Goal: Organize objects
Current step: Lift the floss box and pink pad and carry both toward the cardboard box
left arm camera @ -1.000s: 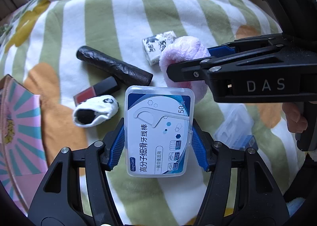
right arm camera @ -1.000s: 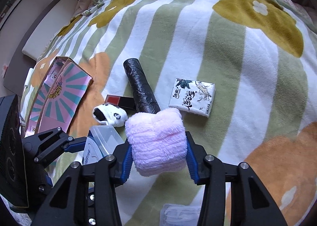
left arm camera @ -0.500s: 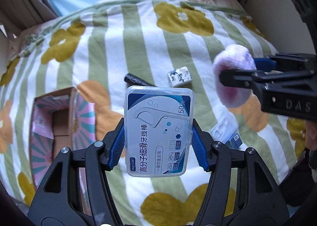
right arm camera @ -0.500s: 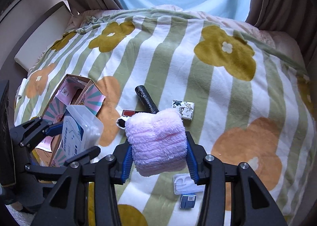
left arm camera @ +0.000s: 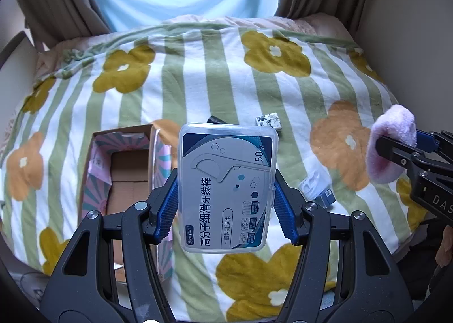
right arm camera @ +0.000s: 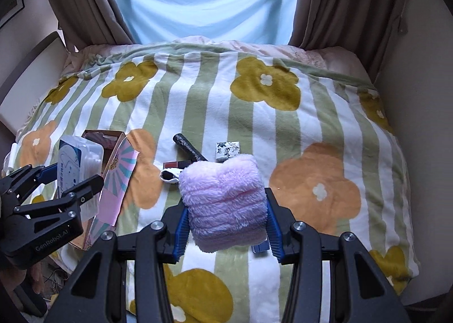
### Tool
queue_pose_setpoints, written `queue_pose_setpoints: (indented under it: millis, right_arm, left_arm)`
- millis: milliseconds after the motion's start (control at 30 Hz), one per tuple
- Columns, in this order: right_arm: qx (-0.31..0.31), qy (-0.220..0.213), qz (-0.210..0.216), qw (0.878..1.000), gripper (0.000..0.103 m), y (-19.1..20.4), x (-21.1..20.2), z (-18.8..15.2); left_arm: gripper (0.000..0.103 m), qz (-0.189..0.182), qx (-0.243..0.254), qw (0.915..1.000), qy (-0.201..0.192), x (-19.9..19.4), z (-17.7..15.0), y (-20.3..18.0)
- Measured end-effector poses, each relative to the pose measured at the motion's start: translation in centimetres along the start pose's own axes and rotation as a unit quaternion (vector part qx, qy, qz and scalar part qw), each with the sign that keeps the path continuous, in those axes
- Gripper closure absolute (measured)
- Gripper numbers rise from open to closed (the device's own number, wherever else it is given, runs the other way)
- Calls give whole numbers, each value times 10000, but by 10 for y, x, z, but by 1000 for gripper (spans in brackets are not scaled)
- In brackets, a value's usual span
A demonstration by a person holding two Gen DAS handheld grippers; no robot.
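A bed is covered by a green-and-white striped blanket (right arm camera: 215, 102) w/ yellow and orange flowers; curtains (right arm camera: 85, 3) are seen behind it. An open cardboard box (left arm camera: 124, 170) w/ pink sunburst print is set at the blanket's left edge. A fluffy pink cloth (right arm camera: 223, 204) is clamped between the jaws of the right gripper (right arm camera: 226, 226), held above the blanket. A clear floss-pick box (left arm camera: 228, 195) is clamped by the left gripper (left arm camera: 226, 207), just right of the cardboard box. On the blanket, mid-bed, are laid a black roll (right arm camera: 188, 147), a tissue pack (right arm camera: 228, 150), a red-brown lipstick-like tube (right arm camera: 177, 164) and a small white sock (right arm camera: 170, 174).
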State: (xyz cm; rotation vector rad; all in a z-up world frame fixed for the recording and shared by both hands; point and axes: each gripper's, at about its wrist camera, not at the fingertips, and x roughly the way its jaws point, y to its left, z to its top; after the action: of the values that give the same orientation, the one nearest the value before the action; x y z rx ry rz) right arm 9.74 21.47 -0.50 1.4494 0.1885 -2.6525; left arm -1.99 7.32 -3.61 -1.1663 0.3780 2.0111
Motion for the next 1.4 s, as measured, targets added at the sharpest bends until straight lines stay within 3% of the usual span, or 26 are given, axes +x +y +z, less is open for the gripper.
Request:
queue_pose_setpoints:
  millis: [367,867,1133,1400]
  right_arm:
    - [-49,-117,3,9999,60,20,-22,-2]
    - [-952,-304,794,9918,60,128,-25,29]
    - [-1392,-158,1185,9830,60,191,2,47]
    - [-1806,175,1370,9738,60,242,54,62]
  left_arm:
    - [45,-13,-142,9996,-235,-26,-6,32]
    - [45,347,-868,9952,-295,-60,-35,142]
    - [45,436,-1106,9929,45,-44,-53,198]
    - [45,406,-1105,9920,458,3,-68,225]
